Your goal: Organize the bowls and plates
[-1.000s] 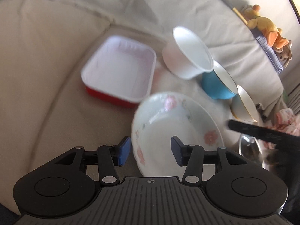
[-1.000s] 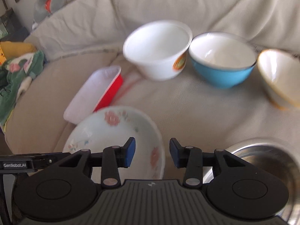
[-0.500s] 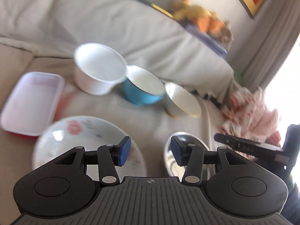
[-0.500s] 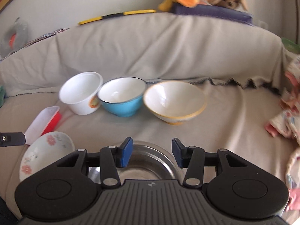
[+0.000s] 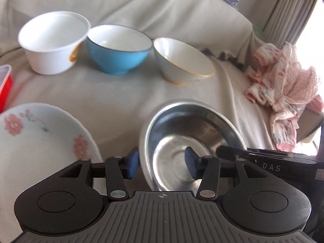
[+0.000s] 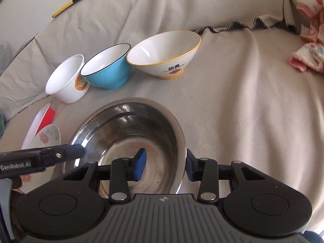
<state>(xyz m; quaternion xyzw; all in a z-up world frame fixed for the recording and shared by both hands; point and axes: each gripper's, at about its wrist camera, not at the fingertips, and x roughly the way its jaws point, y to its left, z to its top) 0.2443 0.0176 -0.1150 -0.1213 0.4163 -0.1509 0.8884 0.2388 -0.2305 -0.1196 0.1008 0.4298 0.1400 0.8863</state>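
A steel bowl (image 5: 188, 133) (image 6: 129, 133) sits on the sofa cover in front of both grippers. My left gripper (image 5: 161, 165) is open, its fingers straddling the bowl's left rim. My right gripper (image 6: 165, 167) is open, its fingers straddling the bowl's right rim. A floral plate (image 5: 38, 141) (image 6: 47, 136) lies to the left. Behind stand a white bowl (image 5: 53, 42) (image 6: 66, 81), a blue bowl (image 5: 119, 49) (image 6: 107, 68) and a yellow-rimmed bowl (image 5: 182, 60) (image 6: 166, 54) in a row.
A red tray with white inside (image 5: 5, 85) (image 6: 43, 119) lies at the far left. Pink clothes (image 5: 283, 93) (image 6: 309, 40) are heaped at the right. The sofa back (image 5: 141, 6) rises behind the bowls. The left gripper's body (image 6: 40, 156) reaches in from the left.
Both grippers have swung from the floral plate to the steel bowl and moved closer, and each now straddles one side of its rim. Both stay open.
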